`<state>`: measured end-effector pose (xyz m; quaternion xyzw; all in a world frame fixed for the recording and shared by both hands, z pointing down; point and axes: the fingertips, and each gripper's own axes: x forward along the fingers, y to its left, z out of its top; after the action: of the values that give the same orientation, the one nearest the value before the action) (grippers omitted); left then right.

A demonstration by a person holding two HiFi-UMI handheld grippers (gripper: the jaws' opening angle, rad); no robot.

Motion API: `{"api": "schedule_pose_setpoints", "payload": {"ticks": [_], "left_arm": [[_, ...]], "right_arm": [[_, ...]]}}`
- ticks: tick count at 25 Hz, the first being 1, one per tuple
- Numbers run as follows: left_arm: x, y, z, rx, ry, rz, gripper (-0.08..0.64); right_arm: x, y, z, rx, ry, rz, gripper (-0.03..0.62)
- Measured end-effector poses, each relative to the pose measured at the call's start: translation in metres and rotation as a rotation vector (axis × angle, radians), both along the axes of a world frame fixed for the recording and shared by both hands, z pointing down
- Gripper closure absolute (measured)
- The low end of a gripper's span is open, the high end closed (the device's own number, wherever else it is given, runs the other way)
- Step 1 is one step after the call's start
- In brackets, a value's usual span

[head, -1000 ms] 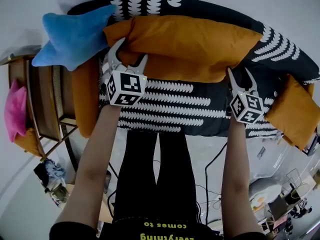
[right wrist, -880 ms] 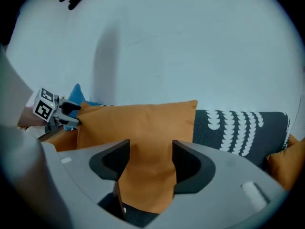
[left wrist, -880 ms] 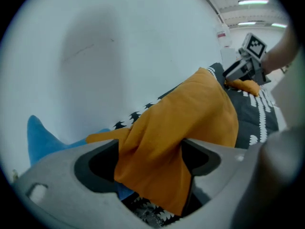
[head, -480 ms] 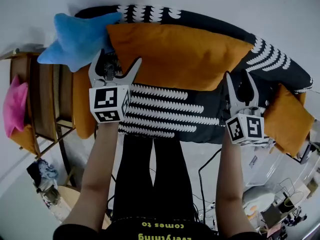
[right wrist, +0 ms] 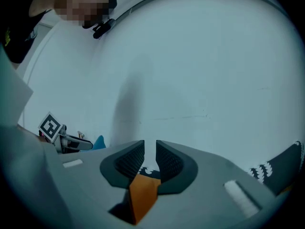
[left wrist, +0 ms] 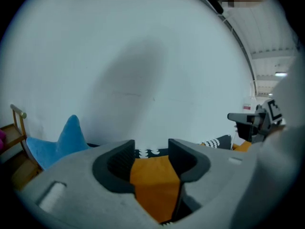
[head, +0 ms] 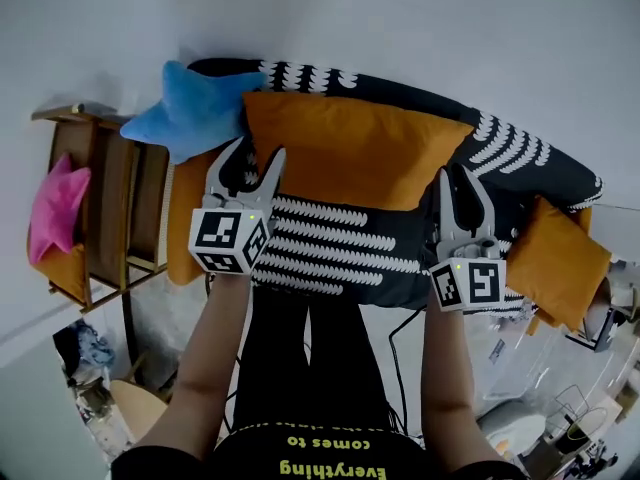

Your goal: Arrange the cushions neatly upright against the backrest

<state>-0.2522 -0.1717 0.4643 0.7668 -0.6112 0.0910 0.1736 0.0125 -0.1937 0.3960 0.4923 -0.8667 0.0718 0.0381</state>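
White wall [head: 400,28]; wooden shelf [head: 105,218] (left side).

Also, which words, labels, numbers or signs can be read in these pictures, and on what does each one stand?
"Everything comes to": yellow print on the person's black shirt, upside down in the head view.
Square black-and-white markers, no letters: on the cubes of the left gripper and right gripper, whose jaws are closing with the large orange cushion seen between them.
Nothing else is readable.

Yellow lettering on the person's black shirt [head: 318,456], upside down from up here, reads "Everything comes to". Nothing else is legible.
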Motion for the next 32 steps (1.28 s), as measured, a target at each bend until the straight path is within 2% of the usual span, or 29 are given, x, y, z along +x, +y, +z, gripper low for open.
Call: {"api": "schedule_pose_setpoints", "payload": {"ticks": [2, 7, 10, 12, 20, 23, 28, 32], "left_arm": [[0.005, 0.006, -0.016, 0.012, 0.014, 0.002, 0.369], [0.02, 0.026, -0.059, 0.058, -0.012, 0.036, 0.464], [0.029, 0.041, -0.077, 0.067, -0.056, 0.074, 0.537], [0.031, 0.046, -0.089, 0.084, -0.071, 0.089, 0.552], [0.035, 0.077, -0.132, 0.133, -0.022, 0.119, 0.552], [0.037, 0.094, -0.145, 0.148, -0.014, 0.144, 0.524], [0.038, 0.119, -0.167, 0.161, -0.015, 0.189, 0.374], [0.041, 0.132, -0.178, 0.182, -0.012, 0.23, 0.285]], "right_arm": [[-0.001, 0.006, -0.018, 0.01, -0.006, -0.019, 0.508], [0.012, 0.021, -0.057, 0.021, 0.003, -0.041, 0.53], [0.018, 0.036, -0.071, 0.013, 0.024, -0.061, 0.545], [0.018, 0.043, -0.083, 0.024, 0.035, -0.077, 0.552], [0.006, 0.075, -0.11, 0.043, 0.001, -0.094, 0.549], [-0.004, 0.094, -0.118, 0.039, -0.01, -0.094, 0.51], [-0.025, 0.134, -0.113, -0.036, -0.009, -0.12, 0.374], [-0.032, 0.162, -0.111, -0.059, -0.024, -0.107, 0.322]]}}
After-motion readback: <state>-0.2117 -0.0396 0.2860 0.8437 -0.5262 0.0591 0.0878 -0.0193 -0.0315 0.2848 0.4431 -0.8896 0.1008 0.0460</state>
